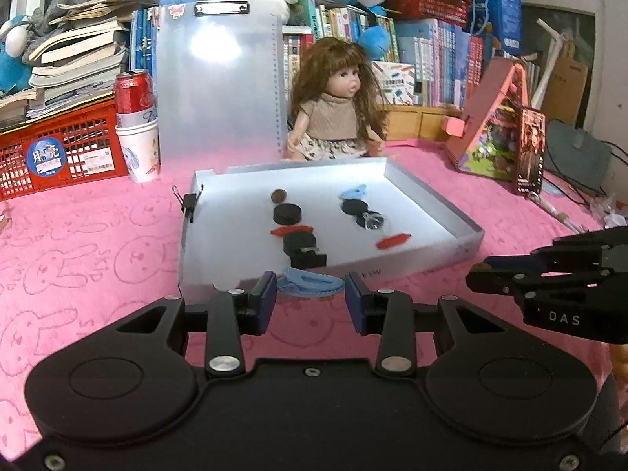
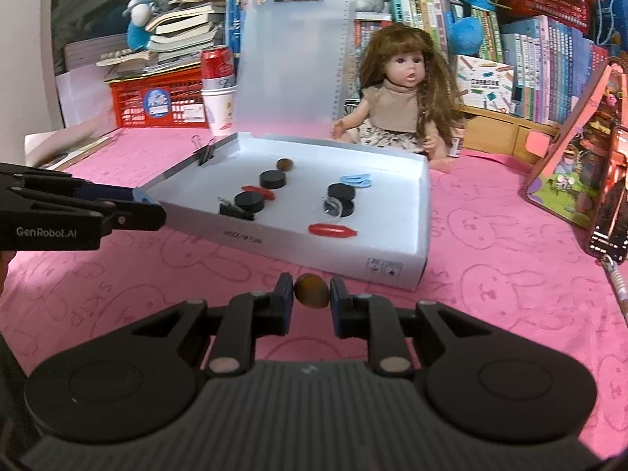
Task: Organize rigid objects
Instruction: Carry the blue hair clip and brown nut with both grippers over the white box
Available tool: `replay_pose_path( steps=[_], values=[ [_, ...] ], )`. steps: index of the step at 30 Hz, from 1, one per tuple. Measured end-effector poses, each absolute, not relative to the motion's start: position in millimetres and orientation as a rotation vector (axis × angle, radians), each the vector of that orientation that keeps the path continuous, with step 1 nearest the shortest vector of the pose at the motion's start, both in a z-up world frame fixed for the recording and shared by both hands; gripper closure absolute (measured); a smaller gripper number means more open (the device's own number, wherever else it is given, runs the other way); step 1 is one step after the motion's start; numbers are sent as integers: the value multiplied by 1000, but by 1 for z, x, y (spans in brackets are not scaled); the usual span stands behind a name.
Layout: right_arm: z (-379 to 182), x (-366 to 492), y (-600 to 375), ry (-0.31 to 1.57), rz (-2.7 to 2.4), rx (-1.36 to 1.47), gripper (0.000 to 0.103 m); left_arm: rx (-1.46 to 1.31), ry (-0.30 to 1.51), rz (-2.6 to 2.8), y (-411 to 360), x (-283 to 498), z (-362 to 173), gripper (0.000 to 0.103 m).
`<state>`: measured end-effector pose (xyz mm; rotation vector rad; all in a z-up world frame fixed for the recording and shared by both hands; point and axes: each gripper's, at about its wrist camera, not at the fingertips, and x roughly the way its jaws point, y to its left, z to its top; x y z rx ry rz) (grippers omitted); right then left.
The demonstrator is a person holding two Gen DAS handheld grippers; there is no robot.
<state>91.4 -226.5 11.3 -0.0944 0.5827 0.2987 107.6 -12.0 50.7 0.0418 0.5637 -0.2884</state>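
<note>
Listing from left to right, as the two wrist views show it.

Left gripper (image 1: 310,300): fingers spread either side of a blue clip (image 1: 308,284). The pads do not look to press it; whether the clip is carried or only framed I cannot tell. It sits just in front of the box's near wall, probably the next item for the blue group.

Box (image 1: 431,261): shallow, white, lid propped upright behind, so the floor is open to both grippers. A binder clip (image 1: 189,205) bites its left wall, likely holding the lid hinge or wall steady.

Left column inside: brown stone (image 1: 279,196) at the back, black puck (image 1: 288,214), red clip (image 1: 291,230), black block (image 1: 304,253) nearest.

Right column inside: blue clip at the back, black puck (image 1: 355,208), clear suction cup (image 1: 372,223), red piece (image 1: 393,240) nearest. The two columns echo each other in kind, which suggests sorting into matched rows.

Right gripper (image 2: 312,292): pinching a brown stone (image 2: 311,291) between its pads, held low over the pink cloth (image 2: 490,267) just before the box's near wall. Judged destination: beside the stone already at the back.

Doll (image 2: 400,98), can (image 2: 217,63) and books stand behind, well apart from the work.
</note>
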Motion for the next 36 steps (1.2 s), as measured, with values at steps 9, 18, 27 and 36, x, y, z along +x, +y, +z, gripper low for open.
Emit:
replay_pose_path(
  steps=[9, 18, 27, 36],
  values=[
    [19, 112, -233, 571, 249, -57, 79, 1, 555, -246, -5, 134, 56, 67],
    [20, 134, -237, 569, 218, -31, 79, -15, 550, -218, -4, 159, 56, 67],
    [16, 159, -237, 601, 197, 17, 79, -31, 571, -186, -4, 182, 47, 67],
    [7, 174, -240, 631, 171, 36, 79, -34, 606, -155, -1, 196, 32, 67]
  ],
)
